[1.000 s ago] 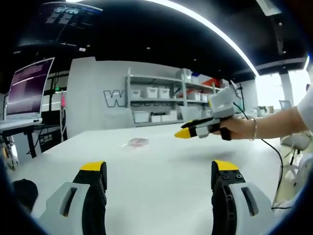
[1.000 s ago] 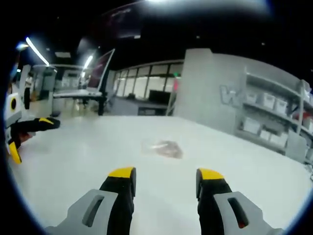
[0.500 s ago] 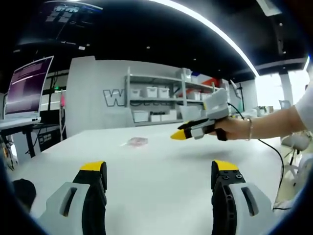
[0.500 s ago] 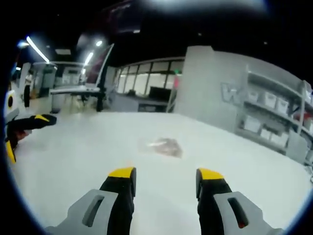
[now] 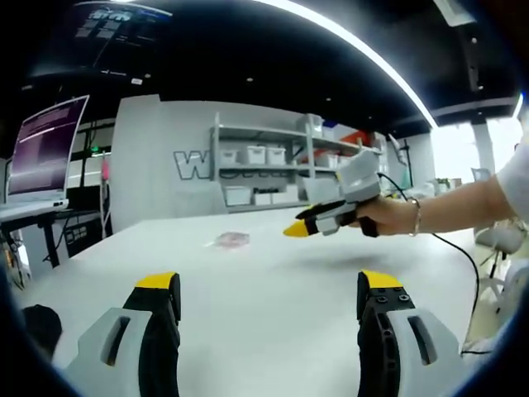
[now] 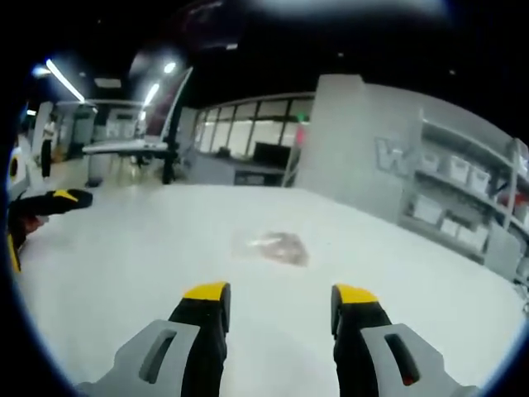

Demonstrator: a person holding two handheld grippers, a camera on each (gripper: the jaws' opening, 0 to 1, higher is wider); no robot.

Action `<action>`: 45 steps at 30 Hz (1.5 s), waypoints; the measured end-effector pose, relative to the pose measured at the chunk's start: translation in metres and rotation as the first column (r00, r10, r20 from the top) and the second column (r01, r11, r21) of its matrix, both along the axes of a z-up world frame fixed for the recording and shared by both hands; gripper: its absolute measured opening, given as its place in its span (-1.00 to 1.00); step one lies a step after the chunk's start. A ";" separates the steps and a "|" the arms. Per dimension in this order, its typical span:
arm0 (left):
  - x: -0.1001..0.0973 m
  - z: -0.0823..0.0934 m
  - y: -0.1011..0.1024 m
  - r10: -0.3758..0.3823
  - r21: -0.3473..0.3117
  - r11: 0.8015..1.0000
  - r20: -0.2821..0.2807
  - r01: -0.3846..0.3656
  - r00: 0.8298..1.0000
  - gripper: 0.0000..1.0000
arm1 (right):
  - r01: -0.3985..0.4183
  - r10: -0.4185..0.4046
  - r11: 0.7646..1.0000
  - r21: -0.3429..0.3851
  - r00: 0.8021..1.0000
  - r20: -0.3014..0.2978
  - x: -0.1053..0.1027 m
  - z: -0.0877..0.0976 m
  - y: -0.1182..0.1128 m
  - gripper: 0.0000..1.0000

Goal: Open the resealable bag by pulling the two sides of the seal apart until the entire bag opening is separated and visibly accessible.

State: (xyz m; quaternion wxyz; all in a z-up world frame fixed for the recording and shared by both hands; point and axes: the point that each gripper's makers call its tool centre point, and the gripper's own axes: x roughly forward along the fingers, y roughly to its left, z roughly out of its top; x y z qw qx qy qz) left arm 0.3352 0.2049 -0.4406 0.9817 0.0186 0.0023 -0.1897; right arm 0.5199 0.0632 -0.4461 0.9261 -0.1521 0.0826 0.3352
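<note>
A small clear resealable bag with pinkish contents lies flat on the white table, far ahead in the left gripper view. In the right gripper view the same bag lies ahead of the jaws, a bit left of centre. My left gripper is open over the near table, nothing between its yellow-tipped fingers. My right gripper is open too and holds nothing. A hand carries the right gripper in from the right of the left gripper view, hovering above the table right of the bag. The left gripper's fingers show at the left edge of the right gripper view.
Shelves with white bins stand against the grey wall behind the table. A monitor sits on a desk at the left. A dark object lies at the table's near left. A cable trails from the right hand.
The right gripper has moved slightly left toward the bag in the left gripper view. In the right gripper view the left gripper has slid further toward the left edge. Both stay open.
</note>
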 end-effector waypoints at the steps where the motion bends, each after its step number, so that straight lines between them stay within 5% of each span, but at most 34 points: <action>1: 0.000 0.000 0.000 0.001 0.000 1.000 0.000 -0.001 1.000 0.73 | 0.000 0.000 1.000 -0.002 1.000 -0.001 0.000 0.000 0.000 -0.04; 33: 0.003 0.000 0.005 0.000 -0.010 1.000 0.002 0.000 1.000 0.72 | 0.008 -0.011 0.999 -0.053 0.999 -0.046 0.035 -0.017 0.010 -0.07; 45: 0.002 -0.005 0.013 0.001 -0.013 1.000 -0.006 -0.001 1.000 0.72 | -0.003 0.000 0.997 -0.077 0.999 -0.037 0.045 -0.018 0.032 -0.08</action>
